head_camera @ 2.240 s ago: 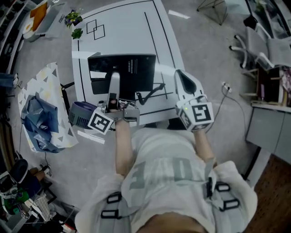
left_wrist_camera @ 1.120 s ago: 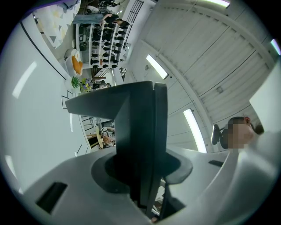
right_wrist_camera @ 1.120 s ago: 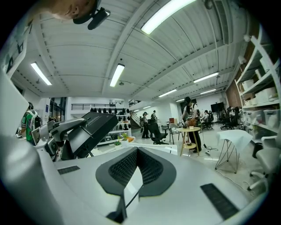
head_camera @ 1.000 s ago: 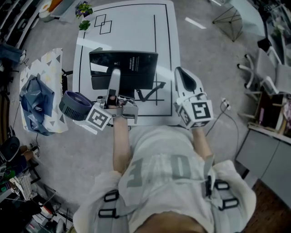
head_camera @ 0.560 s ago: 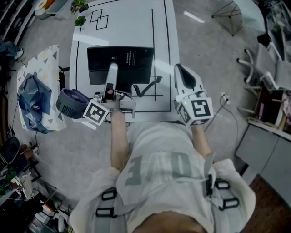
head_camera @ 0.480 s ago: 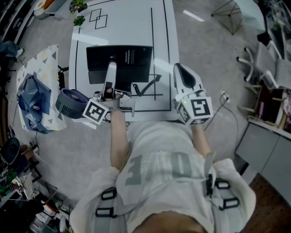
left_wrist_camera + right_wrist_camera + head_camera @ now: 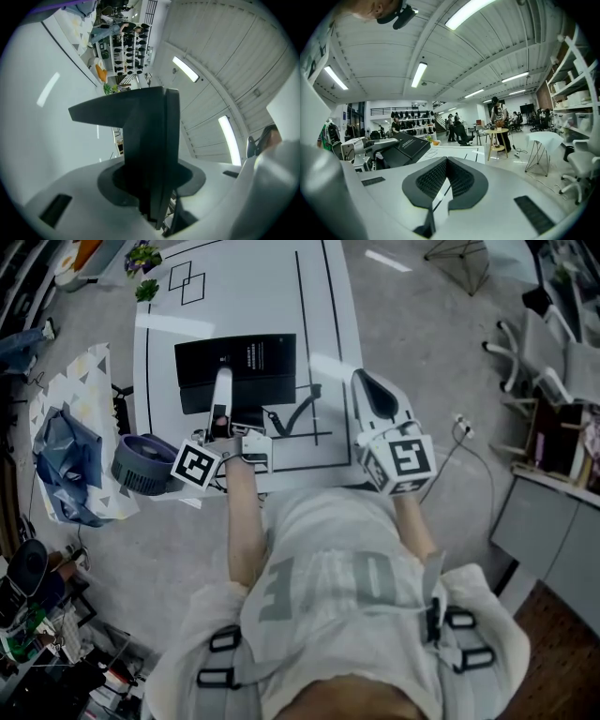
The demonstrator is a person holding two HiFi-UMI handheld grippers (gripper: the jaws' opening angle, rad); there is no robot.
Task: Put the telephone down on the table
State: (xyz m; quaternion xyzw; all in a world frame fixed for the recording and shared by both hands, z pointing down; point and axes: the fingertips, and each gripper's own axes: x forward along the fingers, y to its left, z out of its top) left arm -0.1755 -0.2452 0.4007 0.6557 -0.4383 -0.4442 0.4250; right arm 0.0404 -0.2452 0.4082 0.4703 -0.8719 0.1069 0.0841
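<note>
The telephone is a flat black slab with small white print, held over the left half of the white table. My left gripper reaches across it from the near side and is shut on it. In the left gripper view the telephone stands edge-on between the jaws. The right gripper view shows the telephone tilted above the tabletop. My right gripper is shut with nothing in it, to the right of the slab over the table's near right part. A thin black cord bends beside the slab's near edge.
Black lines mark the tabletop. A round purple bin stands on the floor by the table's near left corner, beside a patterned cloth with a blue bag. Small plants sit at the far left corner. Chairs stand to the right.
The head view has drifted a little. Both grippers and the telephone keep about the same places over the table.
</note>
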